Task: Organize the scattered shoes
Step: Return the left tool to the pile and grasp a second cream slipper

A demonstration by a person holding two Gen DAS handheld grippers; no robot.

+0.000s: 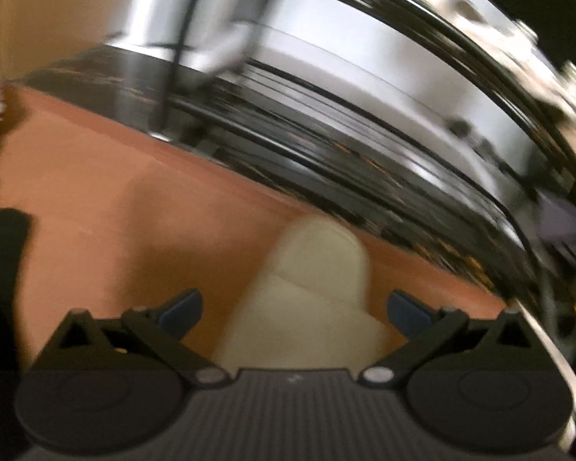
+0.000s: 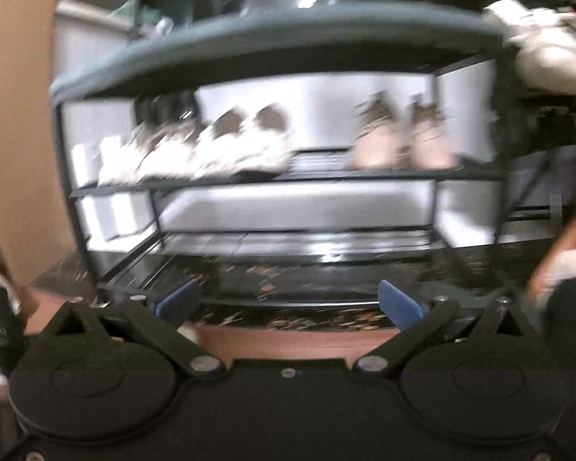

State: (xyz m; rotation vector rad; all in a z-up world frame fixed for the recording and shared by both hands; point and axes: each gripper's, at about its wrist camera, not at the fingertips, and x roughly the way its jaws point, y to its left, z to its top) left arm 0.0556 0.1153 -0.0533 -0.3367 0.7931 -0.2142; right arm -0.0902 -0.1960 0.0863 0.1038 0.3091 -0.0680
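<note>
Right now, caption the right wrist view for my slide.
Open right claw faces a black shoe rack holding white sneakers and pinkish shoes.

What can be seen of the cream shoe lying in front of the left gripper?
The cream shoe shows only in the left wrist view, blurred. It looks like a pale, smooth slipper or slide with a rounded end pointing away from the camera toward the dark rack base. It lies flat on the reddish-brown floor. It sits between the open fingers of the left gripper, but the pads do not press on it. Its near end is hidden behind the gripper body.
</note>
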